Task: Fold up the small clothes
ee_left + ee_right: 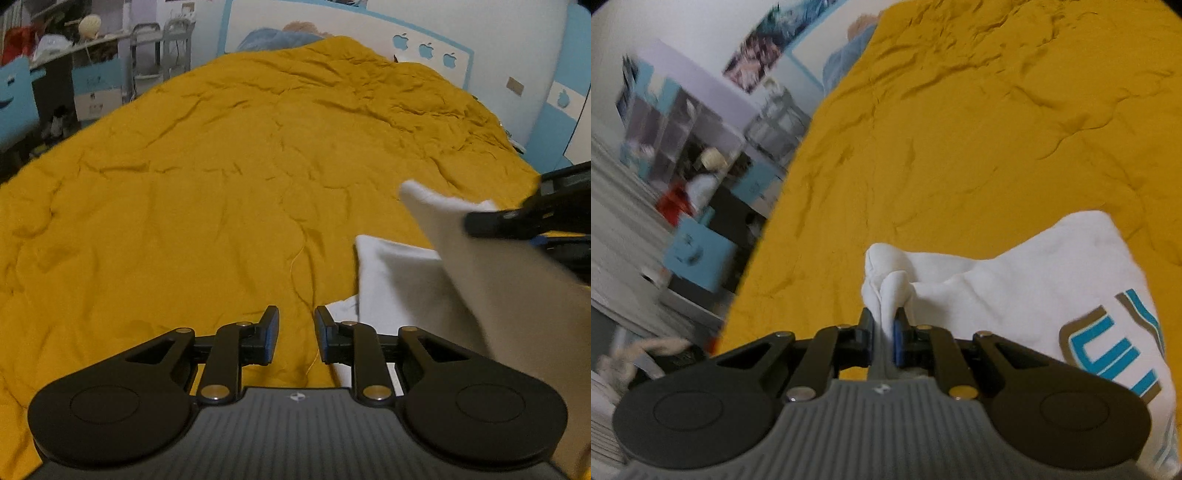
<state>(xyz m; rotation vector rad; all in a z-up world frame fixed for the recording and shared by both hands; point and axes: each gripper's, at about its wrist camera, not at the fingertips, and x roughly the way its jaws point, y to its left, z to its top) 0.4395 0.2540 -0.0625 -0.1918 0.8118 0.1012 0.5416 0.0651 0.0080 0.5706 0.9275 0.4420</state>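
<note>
A wide bed fills both views, covered by a mustard-yellow quilt (221, 177) creased all over with shallow wrinkles and stretching away to the far wall. That wall (369, 26) is white with pale blue trim and a row of small blue apple-shaped cutouts (426, 50), and a blue pillow or blanket (273, 37) lies bunched at the bed's far end. To the left of the bed stand shelves (74, 48) crowded with blurred items, a metal-framed chair or rack (162, 48) and light blue boxes (698, 254) (the right wrist view is tilted, so this furniture leans sharply there). The task's thing, a small white garment (1015, 280) printed with blue and brown lettering, lies on the near right part of the quilt. The right gripper (884, 325) has its two fingers pinched almost together on a bunched corner of that cloth, which rises between the pads; in the left wrist view this corner looks drawn up clear of the quilt, with the cloth trailing below it. The left gripper (296, 334) hovers over bare quilt just left of the garment, its fingers a narrow gap apart with nothing between them.
</note>
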